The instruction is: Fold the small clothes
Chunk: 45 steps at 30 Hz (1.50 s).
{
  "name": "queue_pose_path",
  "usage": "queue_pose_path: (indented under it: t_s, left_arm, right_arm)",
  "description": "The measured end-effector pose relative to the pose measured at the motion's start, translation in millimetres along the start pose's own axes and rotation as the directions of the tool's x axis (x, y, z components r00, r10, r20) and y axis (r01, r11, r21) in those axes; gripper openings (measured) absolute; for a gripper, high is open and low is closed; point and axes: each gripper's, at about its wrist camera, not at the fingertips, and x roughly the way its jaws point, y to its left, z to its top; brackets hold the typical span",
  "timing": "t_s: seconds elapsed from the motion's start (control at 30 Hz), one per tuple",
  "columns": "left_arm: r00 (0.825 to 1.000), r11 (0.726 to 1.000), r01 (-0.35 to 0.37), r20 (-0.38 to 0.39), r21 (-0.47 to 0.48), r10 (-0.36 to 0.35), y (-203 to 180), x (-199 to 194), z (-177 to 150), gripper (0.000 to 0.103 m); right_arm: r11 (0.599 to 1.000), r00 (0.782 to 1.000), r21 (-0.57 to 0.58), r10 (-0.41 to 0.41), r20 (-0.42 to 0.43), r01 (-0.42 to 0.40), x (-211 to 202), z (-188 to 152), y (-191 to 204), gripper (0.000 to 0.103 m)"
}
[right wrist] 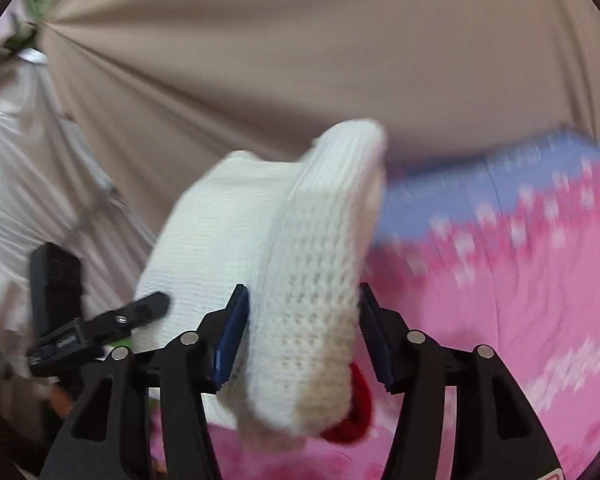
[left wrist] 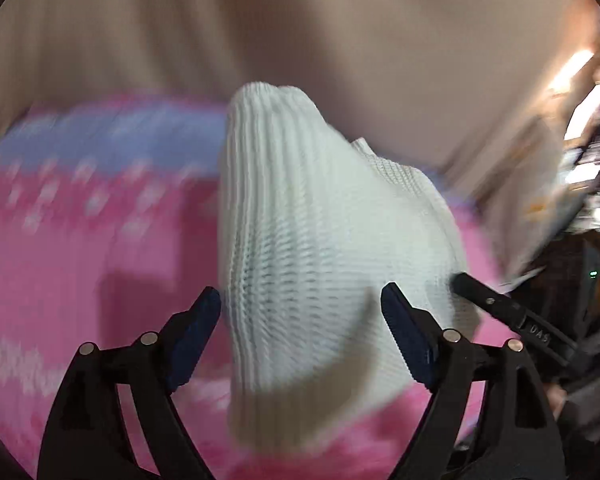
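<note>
White knit garment [left wrist: 320, 240] is hanging bunched between the two tools, just above a pink and lilac patterned blanket [left wrist: 80, 240] — probably being lowered or let go onto it as the folding surface. Left gripper [left wrist: 300, 320] is standing wide, its blue pads [left wrist: 198, 328] flanking the ribbed knit without visibly pressing it; the cloth is sagging down through the gap. Right gripper [right wrist: 300, 332] is standing at a middling gap with a thick doubled edge of the garment [right wrist: 300, 280] lying between its pads [right wrist: 230, 336]; the left pad is looking close to the knit, the right one apart, so this is reading as a loosened hold, not a clamp. A red trim [right wrist: 354, 412] is peeking from under the fold. Tan fabric [right wrist: 300, 60] is filling the background, pale sheeting [right wrist: 16, 184] to the left. No basket, box or drawer is showing in either view — nothing to report on contents. Background is blurring heavily.
</note>
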Motion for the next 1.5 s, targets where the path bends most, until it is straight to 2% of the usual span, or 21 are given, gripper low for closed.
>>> queue_pose_path:
  t_s: [0.03,0.1,0.17,0.27,0.37,0.47,0.57,0.6,0.7,0.8,0.87,0.93,0.97,1.03,1.1,1.2,1.27,1.33,1.37,1.4,1.5]
  left_arm:
    - [0.996,0.997,-0.073,-0.048,-0.023,0.071,14.6,16.2,-13.8,0.069]
    - [0.985,0.987,-0.126,-0.13,-0.1,0.113,43.1,30.5,-43.9,0.064]
    - [0.99,0.985,-0.12,-0.087,-0.121,0.11,43.4,17.4,-54.6,0.065]
    - [0.985,0.985,-0.169,-0.026,-0.02,0.168,10.1,3.3,-46.1,0.072]
    - [0.972,0.97,-0.235,0.003,0.06,0.236,-16.6,10.2,-32.2,0.078]
    - [0.953,0.953,-0.296,-0.046,0.059,0.299,-9.9,42.8,-32.7,0.078]
    - [0.921,0.936,-0.352,-0.176,0.006,0.348,15.5,80.7,-42.7,0.077]
    - [0.915,0.934,-0.356,-0.211,-0.019,0.344,24.7,86.2,-46.9,0.077]
    - [0.927,0.935,-0.335,-0.218,-0.116,0.305,39.6,74.1,-46.6,0.072]
    - [0.953,0.948,-0.291,-0.122,-0.128,0.276,29.4,43.3,-24.3,0.071]
    - [0.96,0.953,-0.277,-0.06,-0.123,0.272,21.1,34.2,-1.9,0.073]
    - [0.959,0.952,-0.284,-0.029,-0.114,0.283,18.4,40.5,18.2,0.074]
    - [0.948,0.944,-0.318,-0.026,-0.09,0.317,17.9,52.5,28.7,0.074]
    - [0.928,0.927,-0.371,-0.043,-0.057,0.369,17.7,74.1,33.6,0.074]
    - [0.909,0.91,-0.411,-0.096,-0.058,0.405,25.5,93.9,36.3,0.074]
    - [0.91,0.903,-0.413,-0.085,-0.115,0.405,43.2,91.1,33.5,0.077]
    - [0.898,0.893,-0.439,-0.087,-0.102,0.432,49.9,97.1,33.6,0.079]
    - [0.898,0.892,-0.438,-0.102,-0.111,0.429,55.5,105.1,32.3,0.082]
    - [0.904,0.896,-0.427,-0.096,-0.12,0.418,56.2,105.8,31.5,0.084]
    - [0.903,0.897,-0.428,-0.096,-0.115,0.419,55.0,106.5,31.9,0.084]
    - [0.901,0.898,-0.431,-0.089,-0.085,0.424,49.9,97.6,34.9,0.083]
  right_arm:
    - [0.996,0.991,0.044,-0.072,-0.111,0.078,32.0,-24.5,-17.9,0.038]
    - [0.987,0.975,0.13,-0.065,-0.214,0.095,48.4,-55.5,-31.3,0.011]
    - [0.991,0.983,0.107,-0.058,-0.173,0.077,33.8,-63.9,-21.3,0.012]
    - [0.997,0.99,-0.018,-0.077,-0.118,0.075,18.1,-48.8,11.8,0.012]
    - [0.994,0.99,-0.081,-0.076,-0.118,0.067,34.1,-31.3,36.3,0.011]
    - [0.987,0.977,-0.121,-0.128,-0.171,0.108,64.4,-36.9,38.0,0.011]
    - [0.956,0.915,-0.175,-0.28,-0.29,0.237,109.4,-61.0,14.4,0.003]
    - [0.959,0.917,-0.169,-0.269,-0.296,0.226,114.1,-65.8,6.8,0.0]
    - [0.976,0.936,-0.098,-0.216,-0.277,0.196,92.4,-46.5,12.7,0.0]
    - [0.974,0.957,-0.137,-0.208,-0.201,0.183,71.5,-17.9,30.9,0.003]
    - [0.97,0.958,-0.148,-0.22,-0.184,0.195,73.4,-0.4,32.1,0.017]
    - [0.961,0.949,-0.141,-0.261,-0.175,0.239,91.1,18.3,22.6,0.049]
    - [0.956,0.941,-0.14,-0.283,-0.185,0.259,102.1,24.7,17.2,0.051]
    - [0.96,0.925,-0.119,-0.278,-0.258,0.255,134.8,30.1,5.3,0.045]
    - [0.977,0.927,-0.076,-0.211,-0.31,0.197,152.8,35.0,3.2,0.016]
    - [0.984,0.973,-0.138,-0.138,-0.187,0.113,128.0,51.7,40.0,0.015]
    - [0.978,0.982,-0.181,-0.131,-0.14,0.104,122.3,56.3,51.9,0.015]
    - [0.968,0.954,-0.182,-0.21,-0.214,0.172,155.8,49.4,33.2,0.016]
    - [0.953,0.91,-0.19,-0.284,-0.301,0.235,185.0,36.5,12.5,0.017]
    - [0.967,0.92,-0.153,-0.244,-0.306,0.205,188.8,32.1,2.8,0.024]
    - [0.976,0.949,-0.066,-0.216,-0.229,0.206,150.3,40.0,8.0,0.022]
